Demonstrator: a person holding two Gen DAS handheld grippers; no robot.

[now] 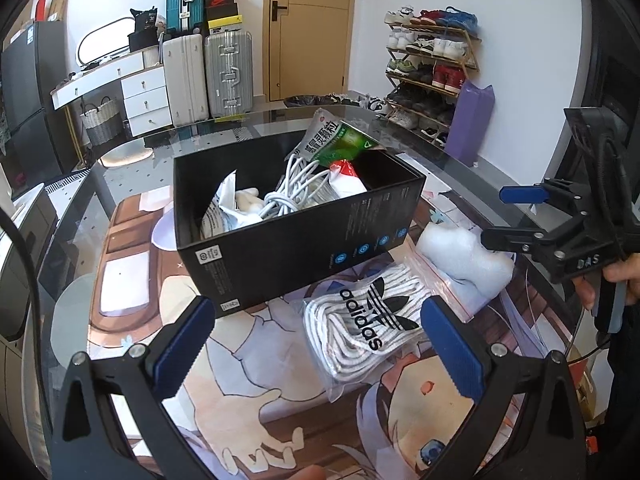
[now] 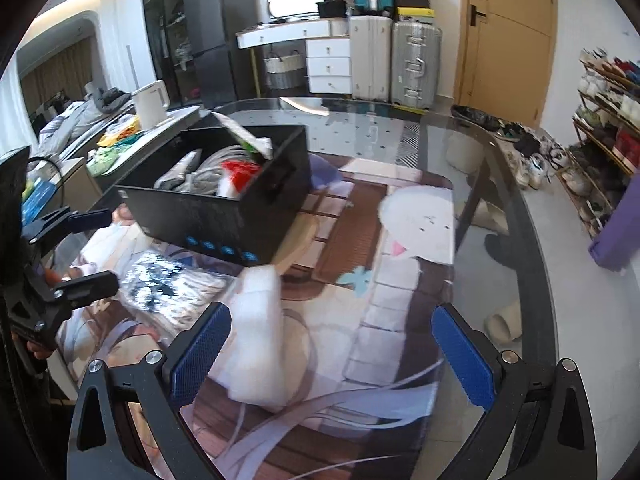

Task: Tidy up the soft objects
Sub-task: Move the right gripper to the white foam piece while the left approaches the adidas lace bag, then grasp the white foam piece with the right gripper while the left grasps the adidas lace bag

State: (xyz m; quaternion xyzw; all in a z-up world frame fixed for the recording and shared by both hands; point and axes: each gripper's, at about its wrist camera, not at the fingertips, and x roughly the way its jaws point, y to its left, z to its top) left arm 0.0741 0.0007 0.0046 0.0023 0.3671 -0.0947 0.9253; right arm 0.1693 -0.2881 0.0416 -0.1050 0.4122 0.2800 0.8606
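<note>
A black box [image 1: 288,252] stands on the printed mat and holds white cables [image 1: 296,188] and several packets. In front of it lies a clear bag of white laces [image 1: 360,328] with an adidas logo. My left gripper [image 1: 320,348] hovers open just above the near end of that bag. A white foam pad [image 1: 460,256] rests to the right of the bag. My right gripper [image 1: 504,216] is open beside the pad. In the right wrist view, the foam pad [image 2: 260,332] lies by the left finger of the right gripper [image 2: 332,356], with the box [image 2: 208,220] behind.
The anime-print mat [image 2: 400,280] covers a round glass table [image 2: 532,248]. Seen from the right wrist, the left gripper [image 2: 96,251] is at the left edge above the lace bag [image 2: 172,292]. Suitcases [image 1: 208,76], a shoe rack [image 1: 432,68] and a purple mat [image 1: 468,124] stand beyond.
</note>
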